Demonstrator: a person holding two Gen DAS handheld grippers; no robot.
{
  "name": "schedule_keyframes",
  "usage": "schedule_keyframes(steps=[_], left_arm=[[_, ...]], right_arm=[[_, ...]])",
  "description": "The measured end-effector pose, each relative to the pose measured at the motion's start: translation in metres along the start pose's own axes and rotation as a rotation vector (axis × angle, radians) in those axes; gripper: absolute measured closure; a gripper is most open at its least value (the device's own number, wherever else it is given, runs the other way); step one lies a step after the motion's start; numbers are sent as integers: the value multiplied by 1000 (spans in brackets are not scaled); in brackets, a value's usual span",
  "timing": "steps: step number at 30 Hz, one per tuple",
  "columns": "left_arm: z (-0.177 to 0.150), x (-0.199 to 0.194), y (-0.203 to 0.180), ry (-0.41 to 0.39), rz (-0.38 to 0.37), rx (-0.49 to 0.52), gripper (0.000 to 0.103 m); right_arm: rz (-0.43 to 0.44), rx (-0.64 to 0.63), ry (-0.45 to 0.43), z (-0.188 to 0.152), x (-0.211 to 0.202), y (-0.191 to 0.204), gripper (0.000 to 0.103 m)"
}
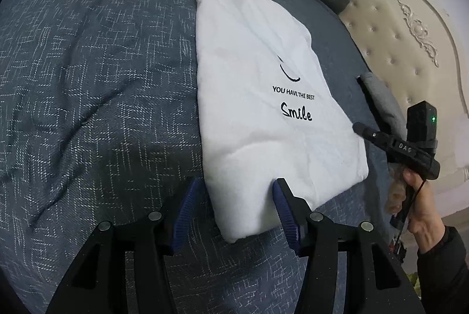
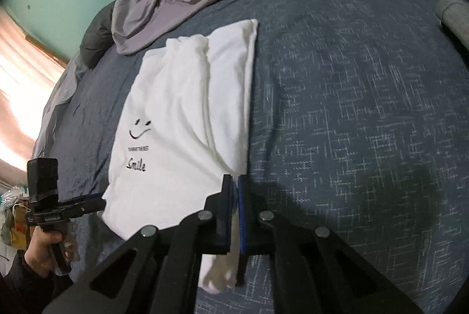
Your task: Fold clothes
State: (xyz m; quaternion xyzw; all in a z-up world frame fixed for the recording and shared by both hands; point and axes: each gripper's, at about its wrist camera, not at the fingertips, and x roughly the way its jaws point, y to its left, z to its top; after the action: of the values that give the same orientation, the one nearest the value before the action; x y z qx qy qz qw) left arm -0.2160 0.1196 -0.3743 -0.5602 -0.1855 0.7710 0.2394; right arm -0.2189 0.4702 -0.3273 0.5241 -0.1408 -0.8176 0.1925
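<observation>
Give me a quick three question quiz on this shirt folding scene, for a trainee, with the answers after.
1. True or false: the right gripper is shut on a corner of the white printed T-shirt.
2. Multiple choice: what lies beyond the T-shirt's far end on the dark blue woven bedspread? A) a crumpled lilac-grey garment B) a red towel C) a pair of shoes
3. Fill in: the largest printed word on the shirt reads ____.

Key
1. True; white cloth is pinched between its blue pads, while the left gripper stands open astride the near hem.
2. A, the crumpled lilac-grey garment.
3. Smile.
</observation>
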Motion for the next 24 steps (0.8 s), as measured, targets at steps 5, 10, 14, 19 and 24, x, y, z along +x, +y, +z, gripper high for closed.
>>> schedule_keyframes(steps=[5,10,14,19,24], left_arm=[[-1,-5,3,-2,9,-1,45],[3,-11,13,8,12,-14,39],[7,-11,20,25,-24,-35,37],[7,-7,25,43,-58,-66,33],[8,-2,31,52,-94,-112,25]], right_arm=[[17,50,44,-10,10,-7,98],[57,150,43,-15,2,-22,92],[102,193,46,-20,-5,-19,44],[106,170,109,-31,1,-9,42],[98,171,118,-36,7,-8,43]])
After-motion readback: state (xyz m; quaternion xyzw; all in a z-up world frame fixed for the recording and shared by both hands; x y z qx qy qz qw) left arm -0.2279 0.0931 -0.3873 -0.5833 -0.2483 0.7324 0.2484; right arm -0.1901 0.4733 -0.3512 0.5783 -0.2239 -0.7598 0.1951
